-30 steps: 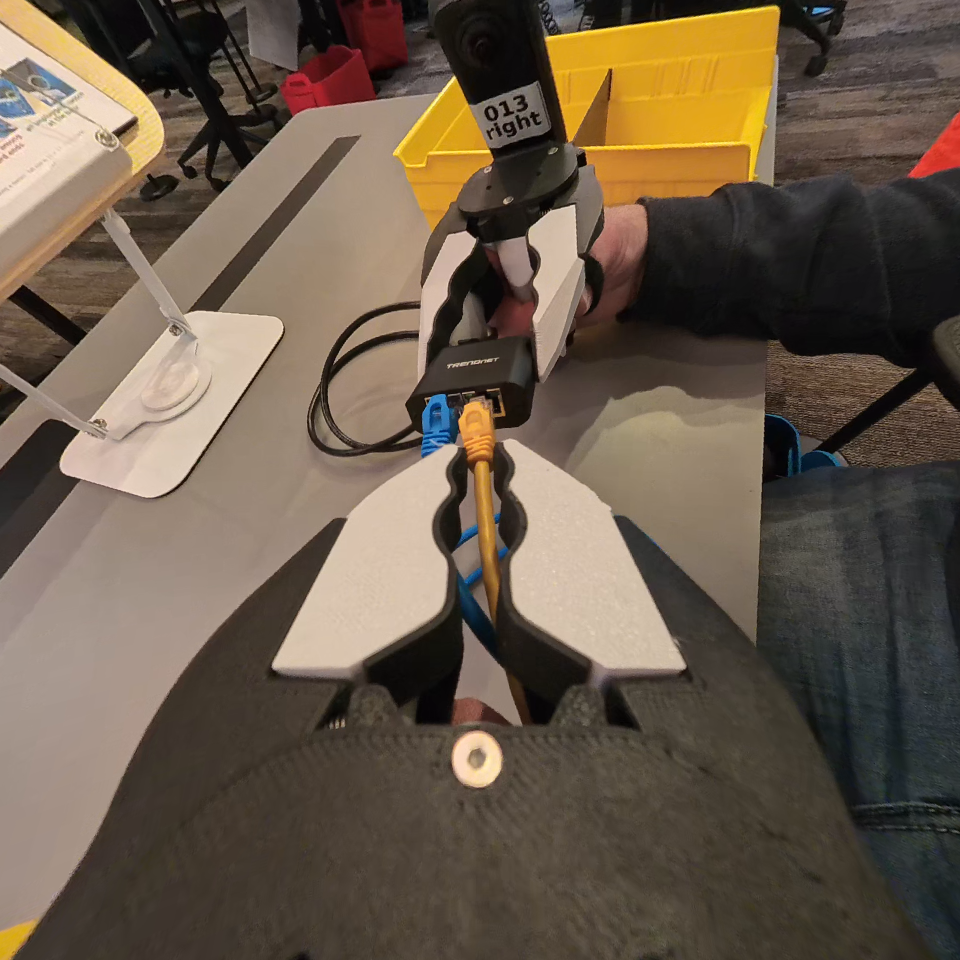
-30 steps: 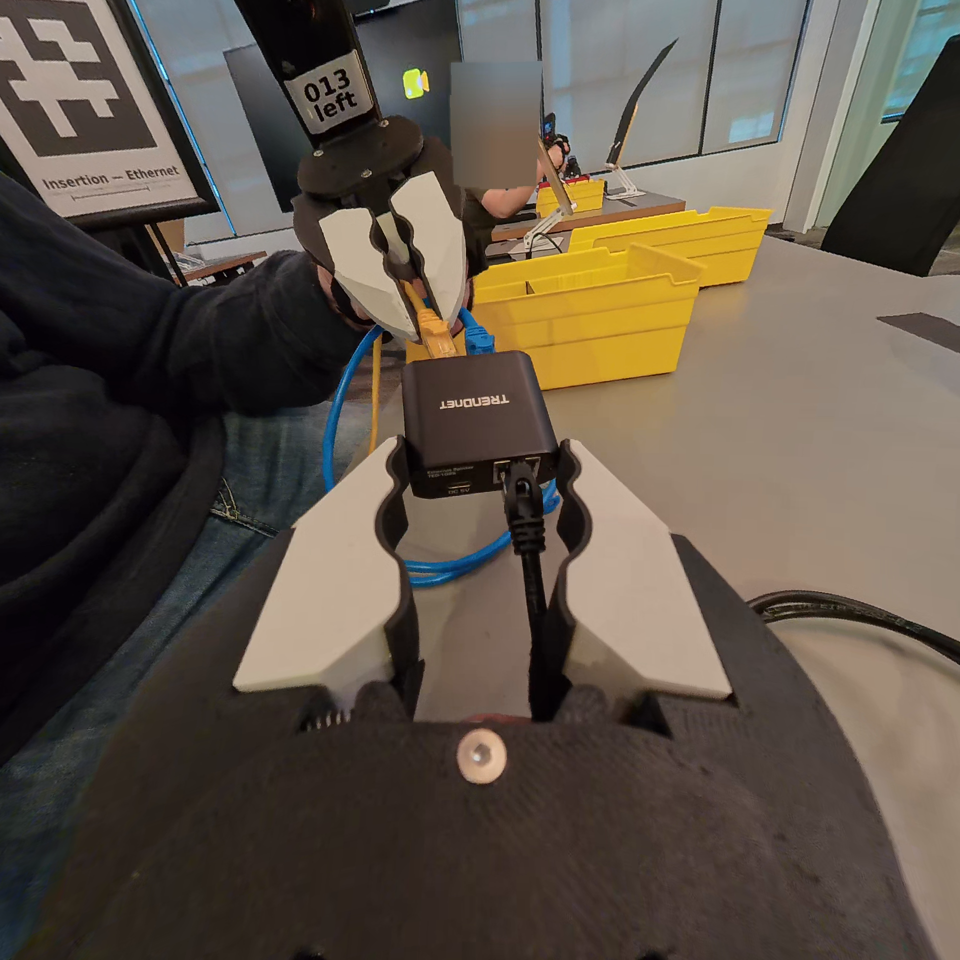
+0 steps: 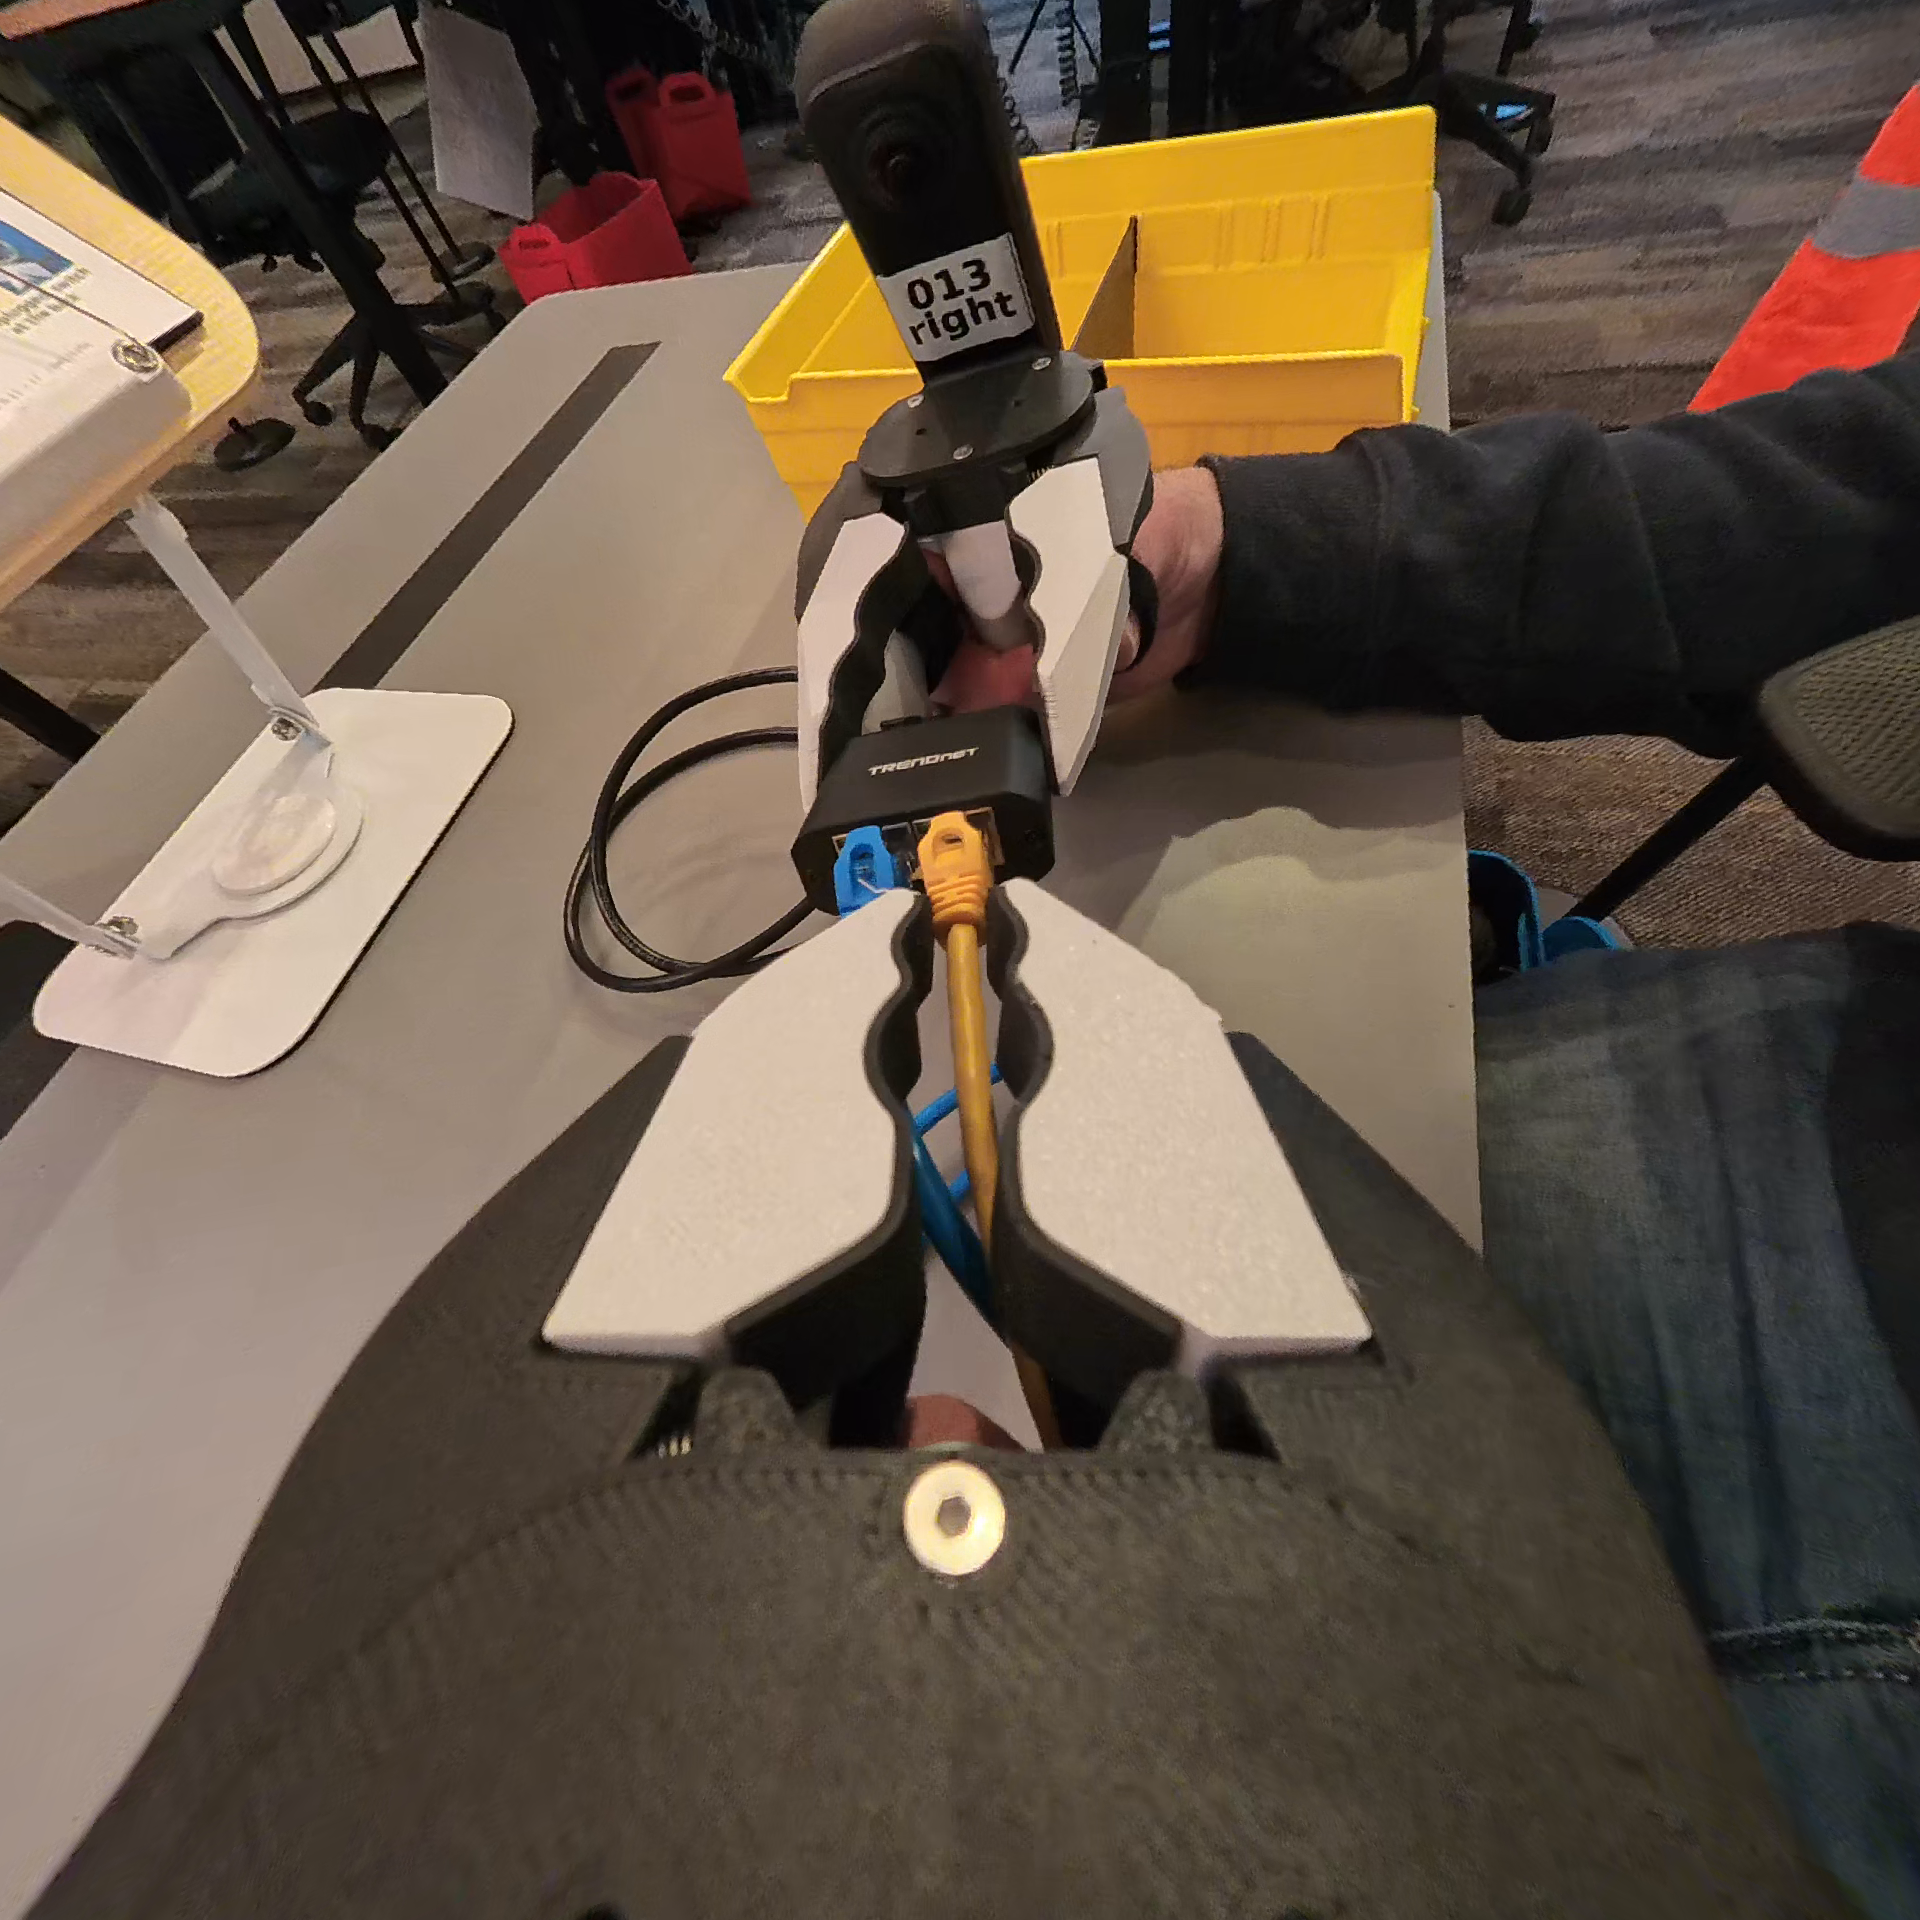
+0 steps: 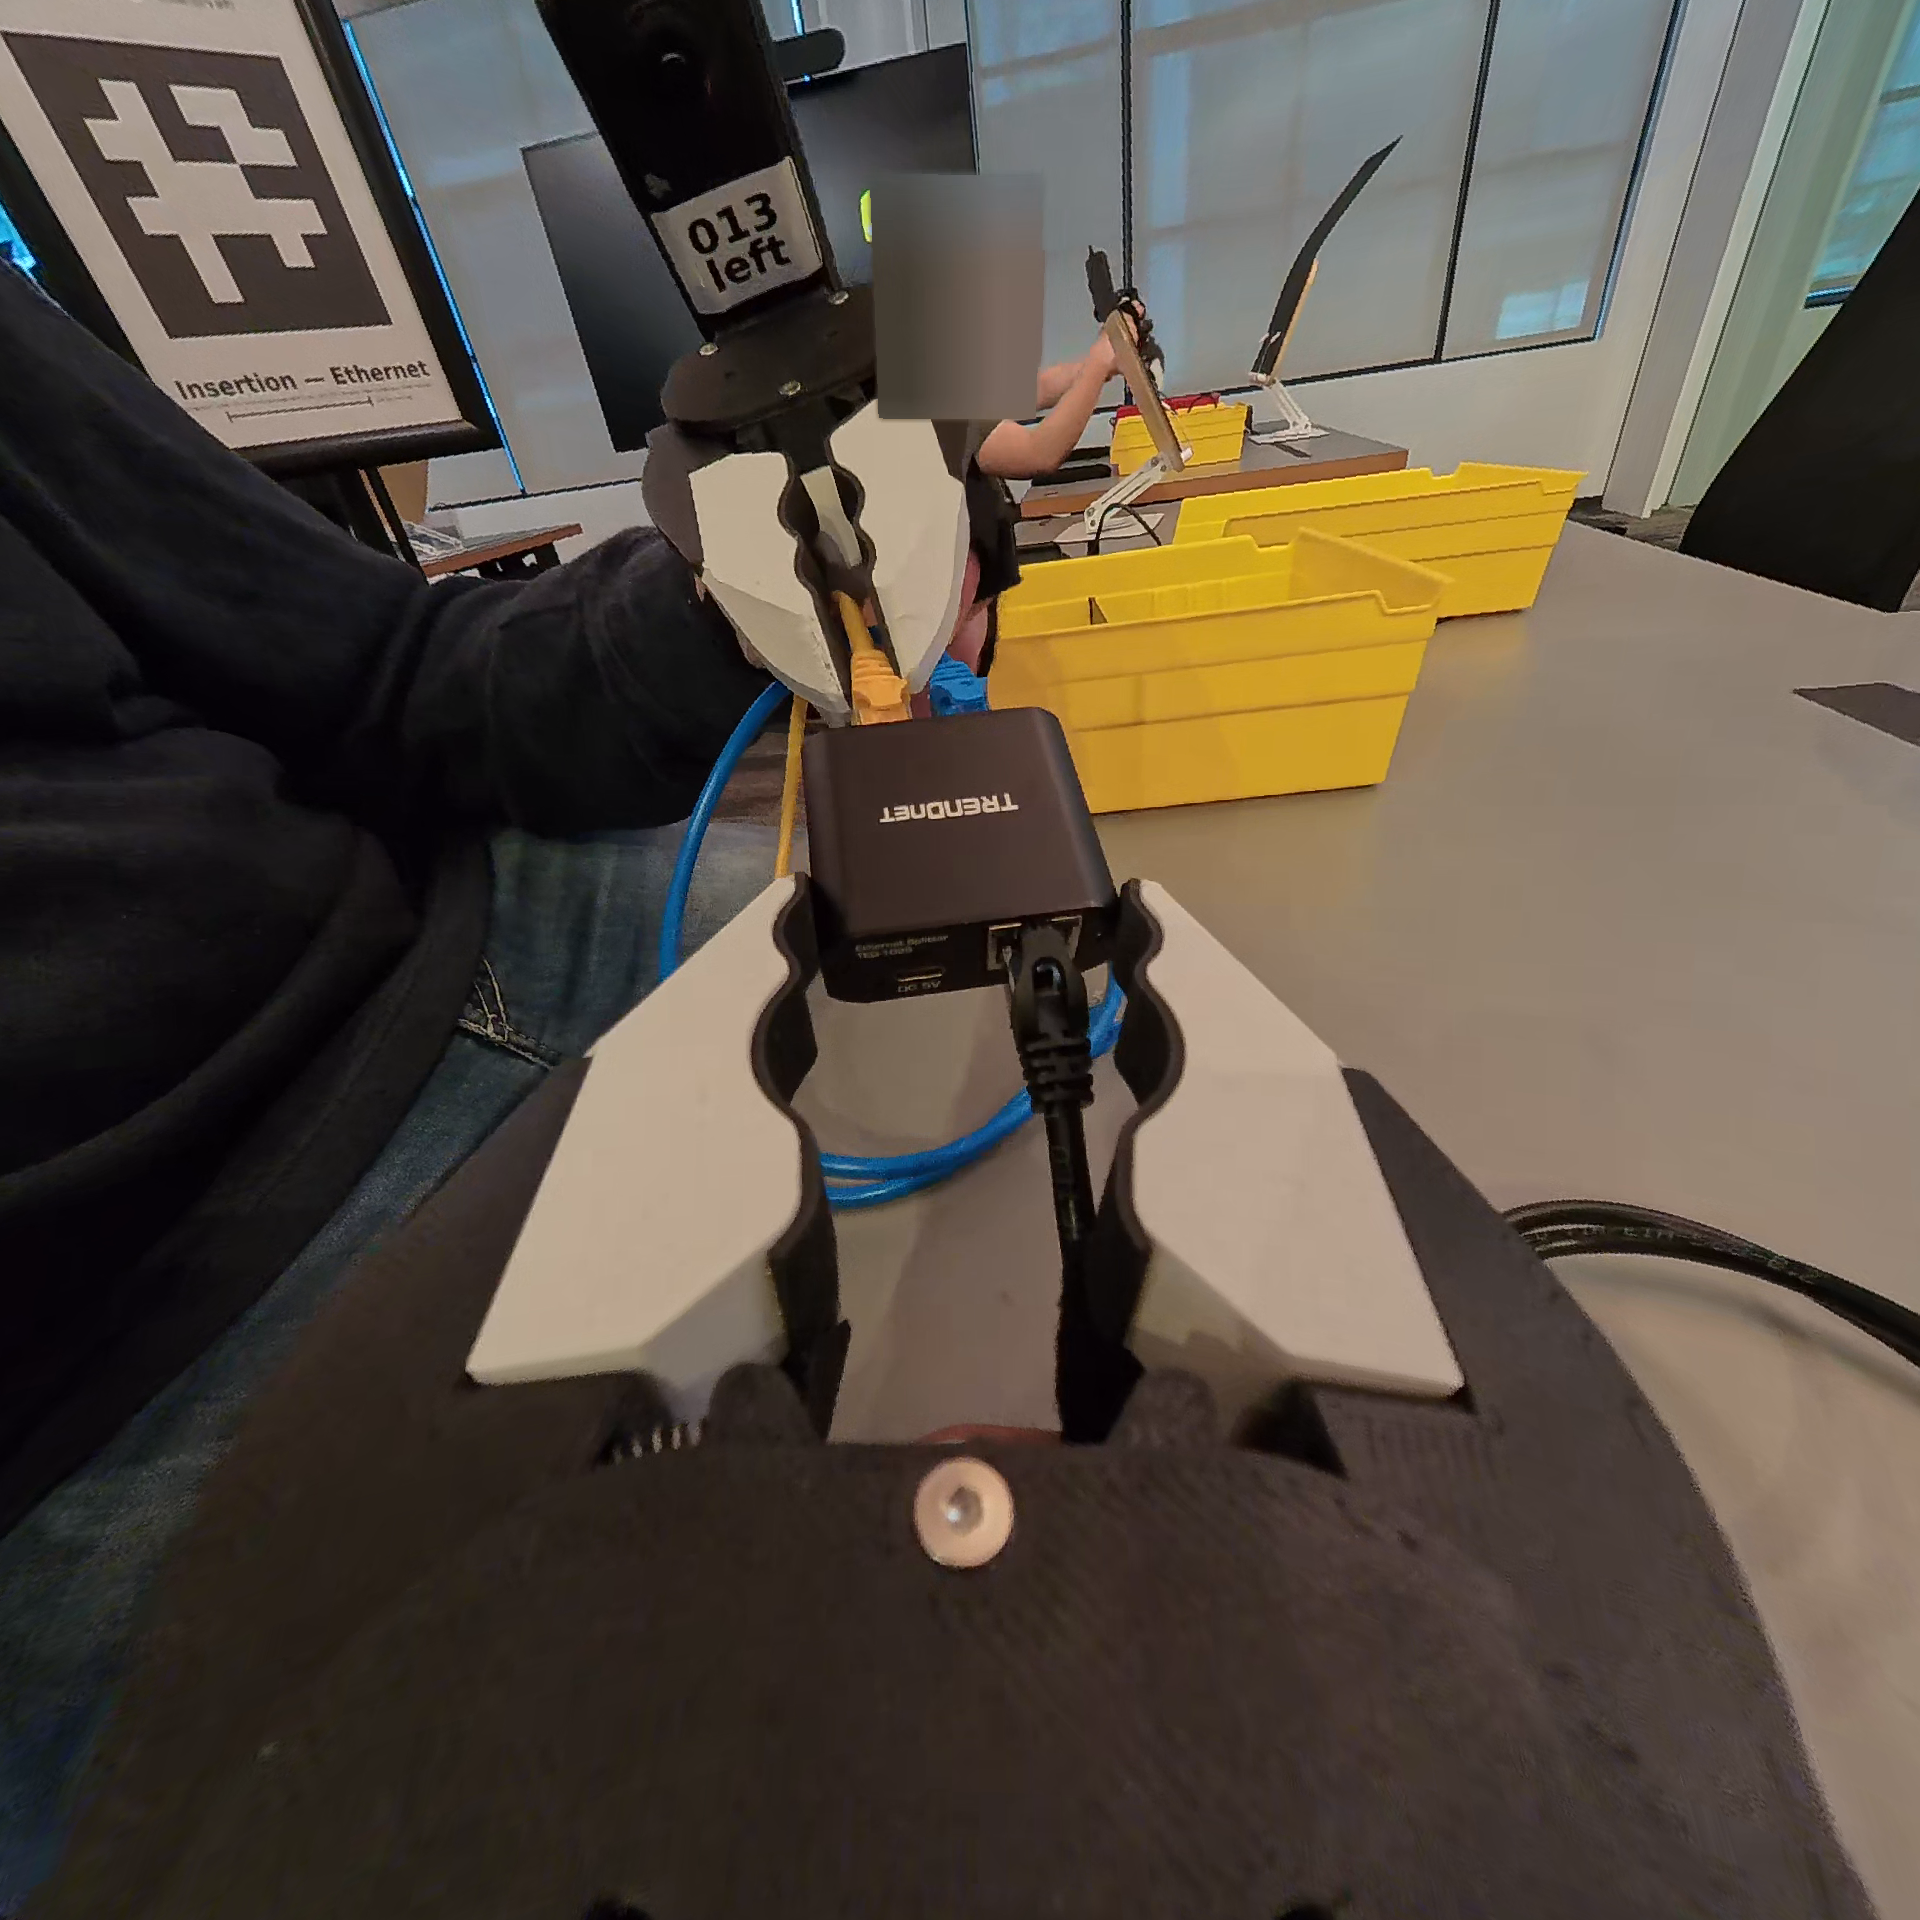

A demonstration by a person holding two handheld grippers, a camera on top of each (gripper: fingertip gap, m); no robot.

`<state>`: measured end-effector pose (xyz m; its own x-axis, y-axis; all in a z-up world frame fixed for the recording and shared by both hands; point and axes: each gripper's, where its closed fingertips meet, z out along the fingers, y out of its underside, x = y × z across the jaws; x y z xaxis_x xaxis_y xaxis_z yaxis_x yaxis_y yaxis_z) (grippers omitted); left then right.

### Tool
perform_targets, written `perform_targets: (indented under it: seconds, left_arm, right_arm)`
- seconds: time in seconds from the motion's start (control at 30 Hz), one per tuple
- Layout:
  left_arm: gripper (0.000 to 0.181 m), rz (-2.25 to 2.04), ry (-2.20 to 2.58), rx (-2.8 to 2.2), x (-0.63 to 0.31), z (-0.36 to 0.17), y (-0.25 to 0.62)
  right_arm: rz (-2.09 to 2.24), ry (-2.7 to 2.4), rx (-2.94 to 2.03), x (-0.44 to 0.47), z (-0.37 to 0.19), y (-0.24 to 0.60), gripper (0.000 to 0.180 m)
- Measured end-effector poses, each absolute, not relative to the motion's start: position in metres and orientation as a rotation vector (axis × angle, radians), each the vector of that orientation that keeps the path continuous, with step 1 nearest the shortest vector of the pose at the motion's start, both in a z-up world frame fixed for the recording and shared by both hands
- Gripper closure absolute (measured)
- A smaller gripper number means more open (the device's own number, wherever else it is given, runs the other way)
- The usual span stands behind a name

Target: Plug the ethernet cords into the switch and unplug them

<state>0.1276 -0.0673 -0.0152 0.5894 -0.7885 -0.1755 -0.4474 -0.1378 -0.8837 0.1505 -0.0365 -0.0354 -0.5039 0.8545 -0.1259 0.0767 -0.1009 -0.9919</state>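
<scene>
A small black switch (image 3: 930, 800) lies on the grey table (image 3: 416, 1195). My right gripper (image 4: 968, 896) is shut on the switch (image 4: 951, 831), one finger on each side. A black cord (image 4: 1055, 1049) is plugged into the port side nearest that gripper. On the opposite side a blue ethernet plug (image 3: 860, 868) sits in a port. Beside it the yellow ethernet plug (image 3: 958, 862) is at a port. My left gripper (image 3: 964, 902) is shut on the yellow cord just behind its plug. The blue cord loops under the fingers.
A yellow bin (image 3: 1247, 312) stands just beyond the switch, with more bins behind it (image 4: 1455, 540). A white stand base (image 3: 260, 883) is at the left. The black cord coils on the table (image 3: 623, 831). The table's edge and a person's leg (image 3: 1714, 1247) are at the right. There is about 5 centimetres between the tips of the two grippers.
My left gripper has edged slightly toward the switch with the yellow plug. The right gripper and the switch have stayed put.
</scene>
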Motion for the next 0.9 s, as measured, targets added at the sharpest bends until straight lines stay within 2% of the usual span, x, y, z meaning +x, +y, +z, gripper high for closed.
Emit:
perform_targets:
  seconds: [0.03, 0.9]
  left_arm:
    - [0.171, -0.419, 1.009, -1.777, 0.1277, -0.0155, -0.0673]
    - [0.171, -0.501, 0.868, -1.808, 0.1287, -0.0179, -0.0605]
  right_arm:
    - [1.663, -1.575, -1.034, 0.1505, -0.0356, -0.0366, 0.124]
    - [1.607, -1.545, -1.02, 0.1504, -0.0332, -0.0321, 0.124]
